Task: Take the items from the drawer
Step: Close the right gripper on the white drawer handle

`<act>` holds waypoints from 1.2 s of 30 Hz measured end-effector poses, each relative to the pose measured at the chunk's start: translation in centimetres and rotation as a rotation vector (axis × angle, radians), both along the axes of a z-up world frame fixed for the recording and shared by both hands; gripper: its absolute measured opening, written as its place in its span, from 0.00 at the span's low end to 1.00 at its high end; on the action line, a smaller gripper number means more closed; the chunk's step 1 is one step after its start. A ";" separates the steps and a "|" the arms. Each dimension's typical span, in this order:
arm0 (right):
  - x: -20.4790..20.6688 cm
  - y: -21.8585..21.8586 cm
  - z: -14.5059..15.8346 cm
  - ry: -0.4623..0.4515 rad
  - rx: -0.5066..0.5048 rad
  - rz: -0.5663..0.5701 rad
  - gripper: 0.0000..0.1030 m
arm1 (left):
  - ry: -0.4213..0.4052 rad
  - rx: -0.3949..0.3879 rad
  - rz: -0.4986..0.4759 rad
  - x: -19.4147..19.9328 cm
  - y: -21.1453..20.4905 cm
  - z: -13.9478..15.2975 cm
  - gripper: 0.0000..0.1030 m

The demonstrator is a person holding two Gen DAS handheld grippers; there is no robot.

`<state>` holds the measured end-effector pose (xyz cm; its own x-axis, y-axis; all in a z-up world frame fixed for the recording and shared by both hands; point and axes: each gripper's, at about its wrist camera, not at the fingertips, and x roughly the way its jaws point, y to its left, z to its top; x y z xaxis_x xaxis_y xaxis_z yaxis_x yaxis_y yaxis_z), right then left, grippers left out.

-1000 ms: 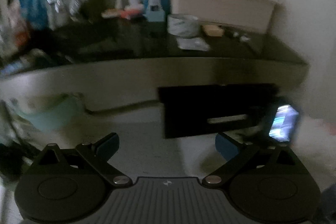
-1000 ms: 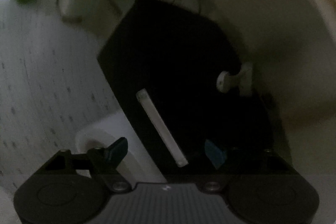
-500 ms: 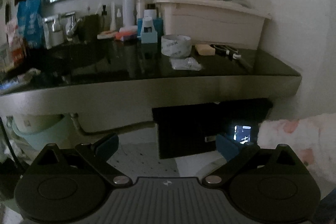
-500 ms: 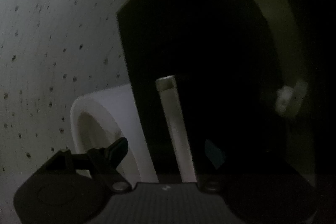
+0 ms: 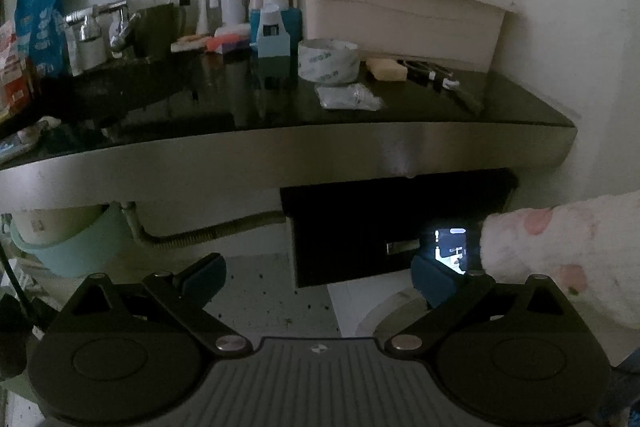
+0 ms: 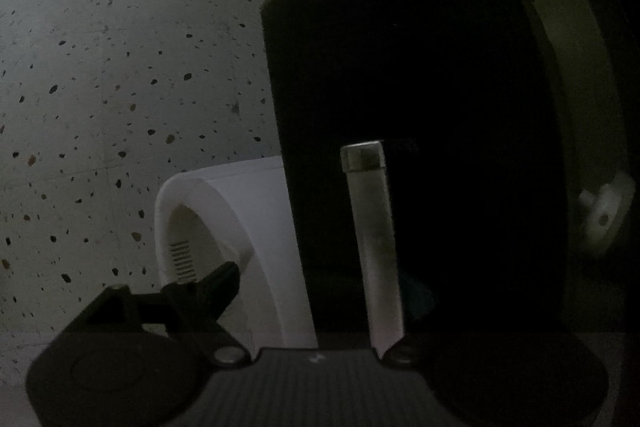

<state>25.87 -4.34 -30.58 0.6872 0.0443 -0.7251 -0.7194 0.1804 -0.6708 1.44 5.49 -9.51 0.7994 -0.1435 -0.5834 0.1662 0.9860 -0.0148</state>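
Note:
A black drawer [image 5: 360,227] hangs under the dark counter, shut, with a metal bar handle [image 5: 402,247]. In the right wrist view the drawer front [image 6: 400,67] fills the middle and its handle [image 6: 374,239] runs between my fingers. My right gripper [image 6: 324,287] is open, close around the handle, not touching that I can tell. My left gripper [image 5: 318,275] is open and empty, held back from the drawer. The other gripper's lit screen [image 5: 451,249] shows by the handle. The drawer's contents are hidden.
The counter [image 5: 360,143] holds a tape roll [image 5: 328,61], a blue box [image 5: 274,33], bottles and a beige tub [image 5: 400,15]. A teal basin [image 5: 72,243] and hose [image 5: 208,233] sit under it. A white toilet [image 6: 240,227] stands beside the drawer on speckled floor.
The right gripper has moved closer to the drawer front, so the handle now lies between its fingers. The left gripper has pulled back and steadied, facing the counter.

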 end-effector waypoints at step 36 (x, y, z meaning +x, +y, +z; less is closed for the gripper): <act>-0.3 -0.3 0.9 -0.001 0.002 -0.023 0.63 | 0.184 -0.146 0.013 0.9 0.8 -0.4 0.97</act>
